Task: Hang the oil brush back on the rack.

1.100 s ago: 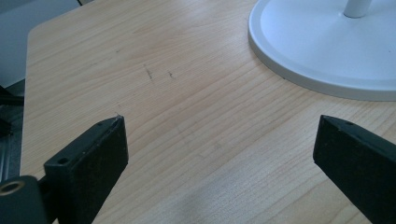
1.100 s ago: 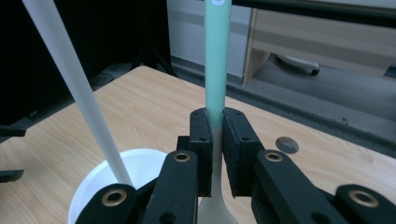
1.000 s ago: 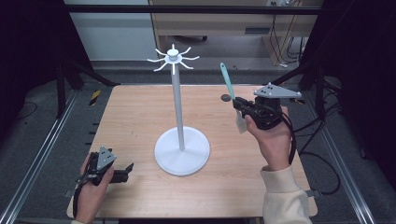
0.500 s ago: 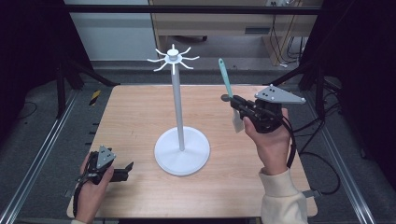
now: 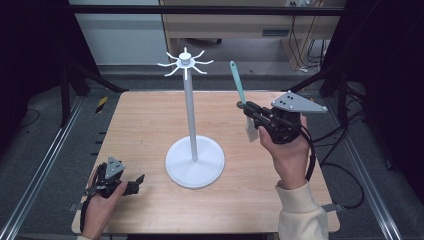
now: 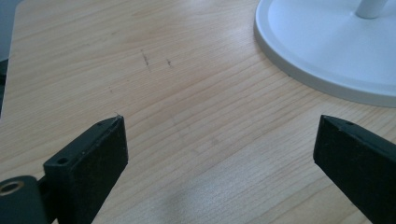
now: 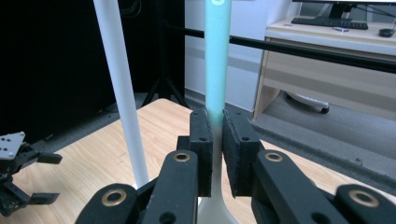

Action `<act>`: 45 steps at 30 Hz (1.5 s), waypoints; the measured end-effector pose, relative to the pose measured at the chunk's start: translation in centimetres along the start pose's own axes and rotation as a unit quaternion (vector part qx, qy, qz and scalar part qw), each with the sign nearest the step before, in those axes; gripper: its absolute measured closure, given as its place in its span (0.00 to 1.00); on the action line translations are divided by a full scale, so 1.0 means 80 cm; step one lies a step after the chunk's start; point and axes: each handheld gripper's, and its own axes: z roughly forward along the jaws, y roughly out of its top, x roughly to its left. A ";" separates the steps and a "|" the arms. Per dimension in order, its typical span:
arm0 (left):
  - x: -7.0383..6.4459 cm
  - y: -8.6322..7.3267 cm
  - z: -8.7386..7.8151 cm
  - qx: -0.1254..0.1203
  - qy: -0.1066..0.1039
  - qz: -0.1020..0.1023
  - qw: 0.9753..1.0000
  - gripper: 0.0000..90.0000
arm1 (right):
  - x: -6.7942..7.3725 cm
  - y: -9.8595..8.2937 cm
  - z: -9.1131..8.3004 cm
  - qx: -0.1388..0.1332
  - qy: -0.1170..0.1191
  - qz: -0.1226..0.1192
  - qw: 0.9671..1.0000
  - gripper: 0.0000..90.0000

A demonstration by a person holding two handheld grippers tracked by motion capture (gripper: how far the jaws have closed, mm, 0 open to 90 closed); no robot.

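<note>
Fingers of right gripper (image 5: pixel 248 108) pinch teal spatula (image 5: pixel 237 84), upright w/ handle up; left gripper (image 5: pixel 136 181) fingers spread.

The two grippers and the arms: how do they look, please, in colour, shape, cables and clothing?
Both grippers are black. The right gripper carries a grey three-cornered plate with dark dots; a black cable trails from it. Its jaws are flat black blocks on linkages with brass-coloured rivets. The left gripper has a smaller grey plate. The right arm wears a cream sleeve.

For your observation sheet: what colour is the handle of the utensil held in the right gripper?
Teal; the handle shows best in the right gripper view.
</note>
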 end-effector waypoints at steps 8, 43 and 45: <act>-0.002 0.001 0.001 0.000 -0.002 0.006 1.000 0.03 | 0.011 0.006 -0.002 -0.023 0.017 -0.001 1.000 0.92; -0.002 0.003 -0.001 -0.001 -0.011 0.003 1.000 0.03 | 0.050 0.011 -0.019 -0.034 0.055 -0.031 0.997 0.92; -0.002 0.003 -0.001 -0.002 -0.012 0.003 1.000 0.03 | 0.051 0.011 -0.018 -0.033 0.058 -0.033 0.997 0.92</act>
